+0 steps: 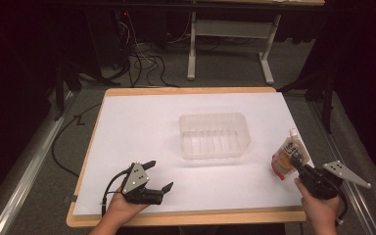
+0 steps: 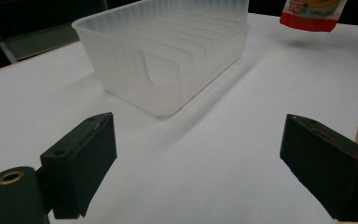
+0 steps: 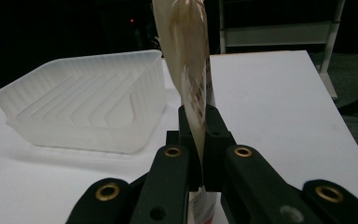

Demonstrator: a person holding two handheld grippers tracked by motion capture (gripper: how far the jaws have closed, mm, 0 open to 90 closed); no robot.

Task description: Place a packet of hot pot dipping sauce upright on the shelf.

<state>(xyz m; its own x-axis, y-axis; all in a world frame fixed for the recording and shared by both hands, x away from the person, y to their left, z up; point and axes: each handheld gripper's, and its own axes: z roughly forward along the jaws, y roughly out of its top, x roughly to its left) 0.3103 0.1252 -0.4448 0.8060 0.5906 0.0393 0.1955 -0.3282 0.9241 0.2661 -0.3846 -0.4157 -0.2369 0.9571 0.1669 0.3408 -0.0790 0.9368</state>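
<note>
Tabletop (image 1: pixel 127 127): wooden board with a pale edge, covered almost wholly by a white sheet (image 1: pixel 142 122); grey carpet around it, cables and a white desk frame beyond the far edge.

Item 1. Translucent plastic tray (image 1: pixel 214 135), rectangular, ribbed floor and walls, open side up. Stands on the white sheet at the middle of the tabletop, slightly toward the right edge. Seen close in the left gripper view (image 2: pixel 168 56) and side-on in the right gripper view (image 3: pixel 84 105). Nothing visible inside it.

Item 2. Spouted drink pouch (image 1: pixel 289 155), white cap at top, pale body with yellow and dark print, red band along the bottom. Near the right edge of the tabletop, toward the near right corner, well apart from the tray. Held upright and tilted; in the left gripper view its red bottom (image 2: pixel 313 14) hangs clear above the sheet with a shadow beneath.

Item 3. Right gripper (image 1: pixel 298 165), held by the person's right hand (image 1: pixel 317 208) at the near right corner. Jaws pressed together on the pouch, pinching its flat body edge-on (image 3: pixel 196 93).

Item 4. Left gripper (image 1: pixel 159 176), held by the person's left hand (image 1: pixel 122 205) at the near edge, left of centre. Jaws spread wide, holding nothing, just above the sheet, pointed toward the tray.
</note>
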